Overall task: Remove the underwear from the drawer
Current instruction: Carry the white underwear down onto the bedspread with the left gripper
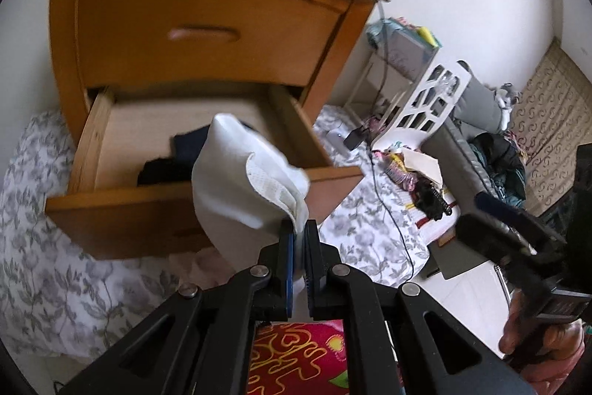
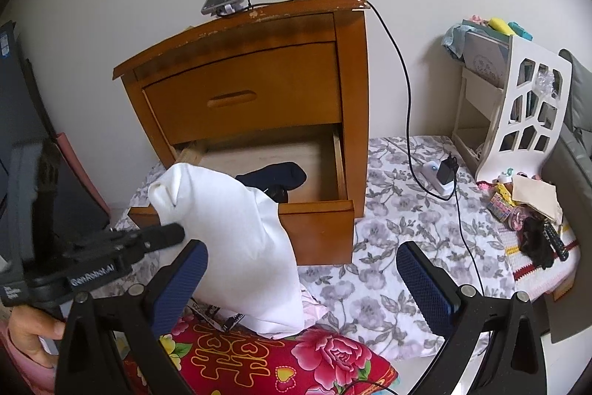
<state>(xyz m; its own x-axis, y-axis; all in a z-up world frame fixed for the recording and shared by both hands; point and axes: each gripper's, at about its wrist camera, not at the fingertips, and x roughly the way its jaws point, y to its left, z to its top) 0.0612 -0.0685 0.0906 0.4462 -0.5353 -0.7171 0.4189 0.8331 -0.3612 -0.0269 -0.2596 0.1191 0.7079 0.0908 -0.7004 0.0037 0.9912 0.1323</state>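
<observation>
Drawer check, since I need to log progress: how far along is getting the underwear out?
Done: the lower drawer stands open, and the white underwear is out of it. In hand: the left gripper is shut on its waistband, holding it in front of the drawer; the right gripper is open and empty. Left: putting it down. Dark garments remain inside.

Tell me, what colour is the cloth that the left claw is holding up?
White: the underwear pinched in the left claw is plain white, clearest in the right wrist view.

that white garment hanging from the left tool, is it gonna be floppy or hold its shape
Probably floppy: the white garment droops in soft folds below the pinch of the left tool. Likely light, since a small edge grip carries it. Its lower end already slumps onto the red pillow, so it may drag.
</observation>
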